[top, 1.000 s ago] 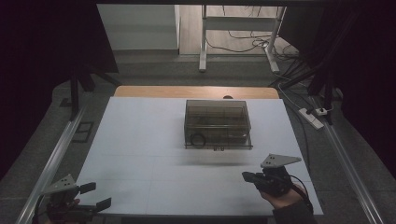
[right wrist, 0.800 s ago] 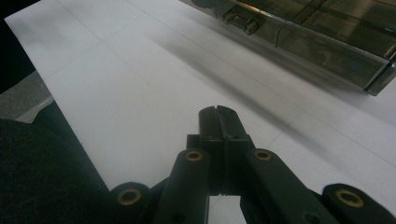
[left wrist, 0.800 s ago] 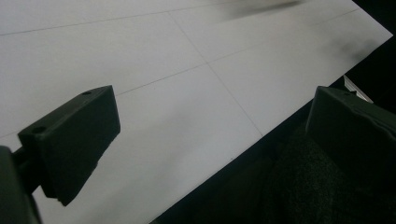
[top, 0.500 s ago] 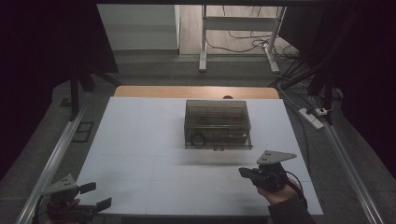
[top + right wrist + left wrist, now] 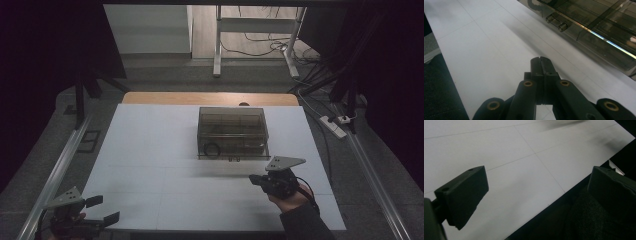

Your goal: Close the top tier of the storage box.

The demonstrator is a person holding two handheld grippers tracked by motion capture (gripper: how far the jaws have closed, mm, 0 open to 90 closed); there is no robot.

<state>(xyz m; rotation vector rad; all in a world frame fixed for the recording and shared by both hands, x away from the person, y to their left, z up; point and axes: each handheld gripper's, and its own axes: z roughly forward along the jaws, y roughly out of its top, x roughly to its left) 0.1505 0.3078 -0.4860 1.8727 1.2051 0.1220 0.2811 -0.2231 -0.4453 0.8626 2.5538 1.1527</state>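
A smoky clear plastic box with a front latch stands in the middle of the white table, a dark ring visible inside it at the front left. My right gripper hovers just in front of the box's right corner, pointing left, its jaws pressed together on nothing. My left gripper waits at the table's near left corner, jaws wide apart with bare tabletop between them; one of its fingers shows large at the left of the left gripper view.
A wooden board edge lines the table's far side. Metal rails run along both sides. Cables and a power strip lie on the floor at the right. A stand's legs rise beyond the table.
My right gripper has slid left and a little forward toward the box front. The left gripper has stayed put.
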